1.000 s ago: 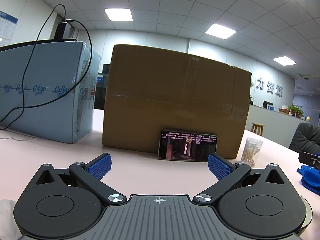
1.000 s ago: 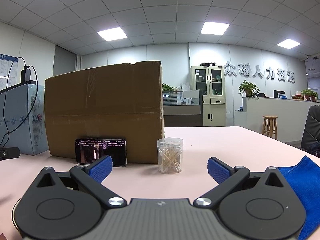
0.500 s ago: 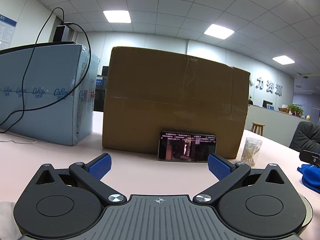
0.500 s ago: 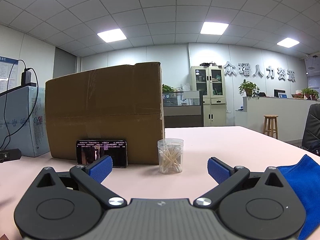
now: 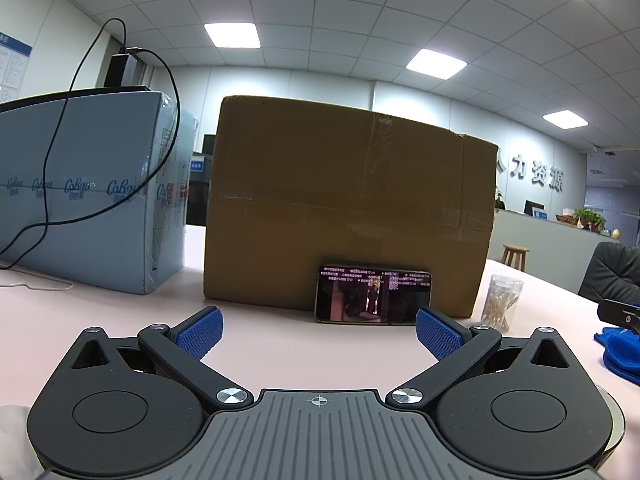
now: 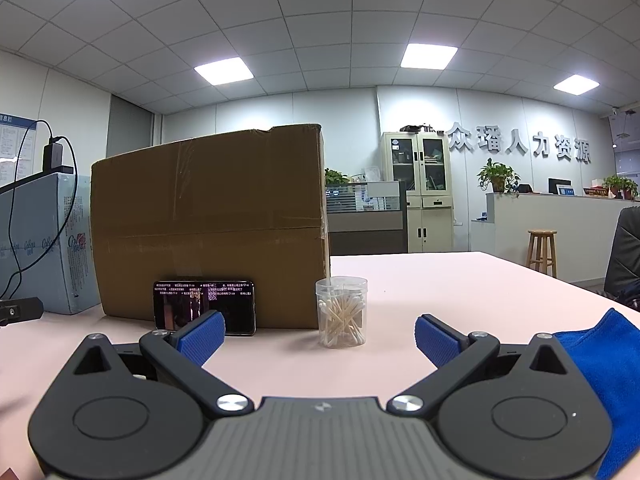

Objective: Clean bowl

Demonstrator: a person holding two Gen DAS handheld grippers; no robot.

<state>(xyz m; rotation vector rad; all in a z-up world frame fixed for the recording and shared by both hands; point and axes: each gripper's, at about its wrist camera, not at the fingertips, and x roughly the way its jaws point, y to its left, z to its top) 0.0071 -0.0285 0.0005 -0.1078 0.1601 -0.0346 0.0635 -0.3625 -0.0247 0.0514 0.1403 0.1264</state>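
My left gripper (image 5: pixel 319 330) is open and empty above the pink table (image 5: pixel 280 344). My right gripper (image 6: pixel 319 336) is open and empty too. A blue cloth (image 6: pixel 600 364) lies on the table just right of the right gripper; it also shows at the right edge of the left wrist view (image 5: pixel 620 350). A curved metal rim (image 5: pixel 614 420) peeks out under the left gripper's right side; I cannot tell if it is the bowl. No bowl shows clearly.
A large cardboard box (image 5: pixel 344 208) stands ahead with a phone (image 5: pixel 374 294) leaning on it. A clear jar of cotton swabs (image 6: pixel 342 312) stands right of the phone. A pale blue carton (image 5: pixel 92 204) with a black cable is at the left.
Both wrist views have tilted up slightly. Both grippers have stayed open and empty.
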